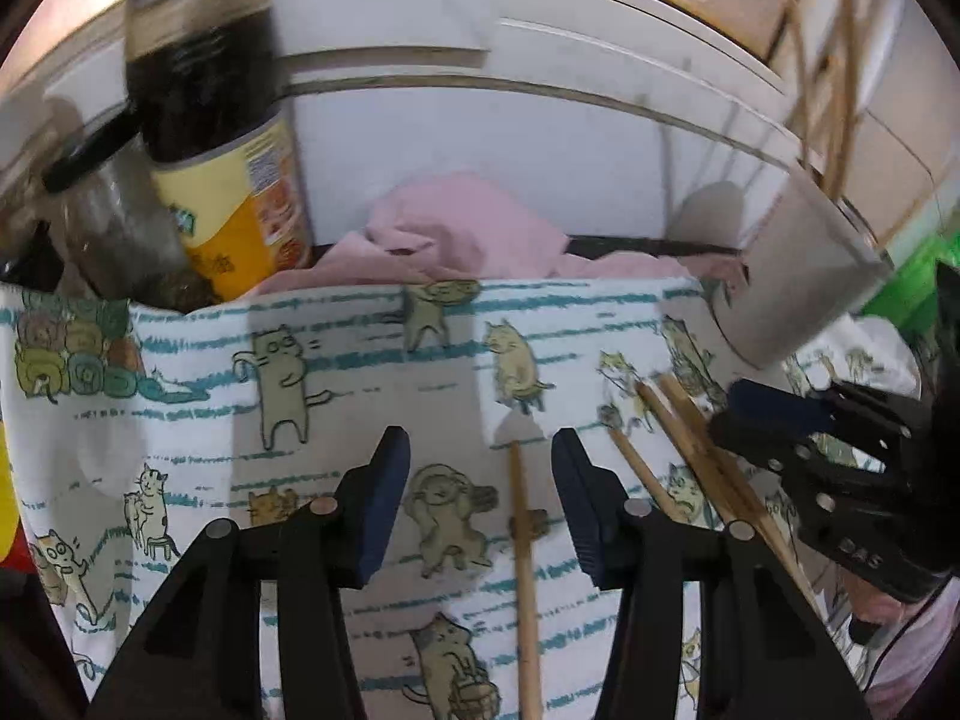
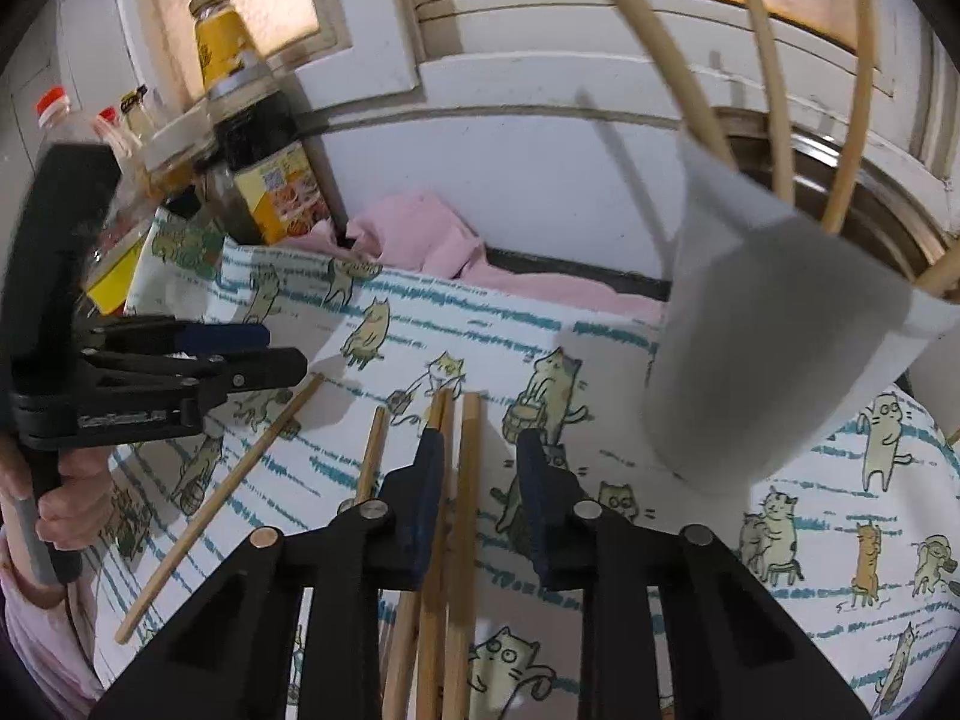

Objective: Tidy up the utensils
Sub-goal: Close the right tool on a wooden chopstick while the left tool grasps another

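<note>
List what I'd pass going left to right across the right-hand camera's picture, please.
The other tongs, dark sauce bottle, lone chopstick, chopstick bundle, grey cup.

The sauce bottle (image 1: 210, 120) is motion-blurred in the left wrist view, its top cut off by the frame edge and its label print unreadable. The white holder (image 2: 774, 348) is smeared in both views; the sticks (image 2: 762, 60) standing in it run out past the top edge. The chopsticks (image 2: 444, 540) on the cloth pass under the right gripper (image 2: 480, 498), their near ends cut off at the bottom. Whether its pads touch them cannot be told.
</note>
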